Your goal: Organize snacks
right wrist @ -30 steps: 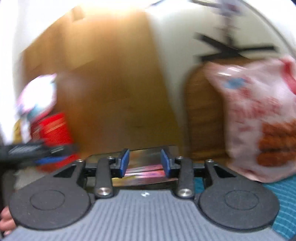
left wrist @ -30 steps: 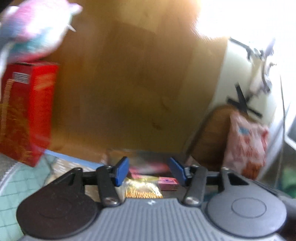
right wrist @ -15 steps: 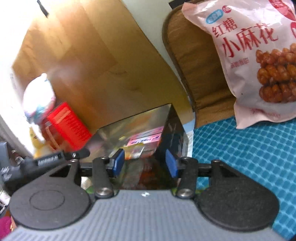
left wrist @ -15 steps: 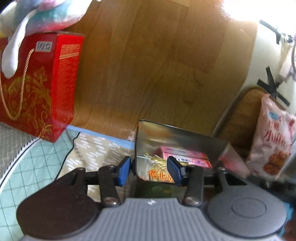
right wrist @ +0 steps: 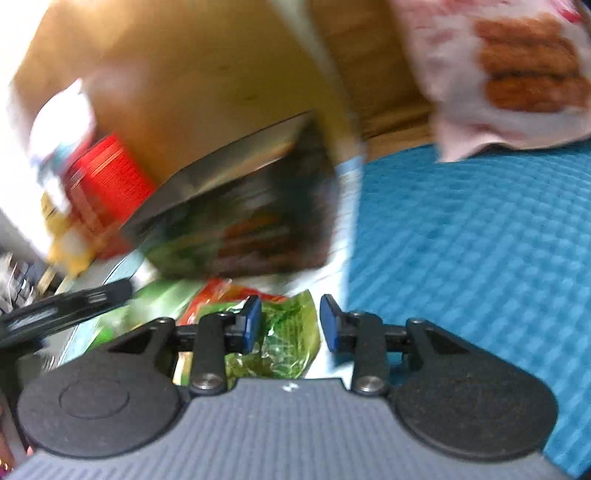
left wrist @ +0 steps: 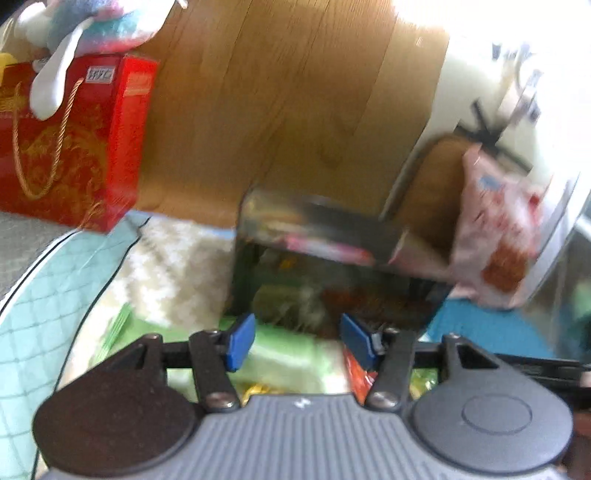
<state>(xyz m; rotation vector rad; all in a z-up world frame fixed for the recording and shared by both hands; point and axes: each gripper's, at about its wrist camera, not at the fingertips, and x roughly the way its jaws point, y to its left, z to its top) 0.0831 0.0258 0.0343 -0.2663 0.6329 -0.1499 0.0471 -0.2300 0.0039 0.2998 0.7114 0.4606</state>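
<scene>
A dark metal snack tin with shiny inner walls stands ahead of both grippers; it also shows in the right wrist view. A pink box lies inside it. Green snack packets and a red-orange packet lie in front of the tin, under my left gripper, which is open and empty. My right gripper is open and empty above a crinkled green packet. Both views are blurred.
A red gift bag with a plush toy on top stands at the left. A pink bag of fried twists leans at the back right on a blue quilted mat. A wooden panel rises behind.
Both grippers have pulled back from the tin and tilted down. The tin now sits farther ahead, and loose green and red packets have come into view under the fingers.
</scene>
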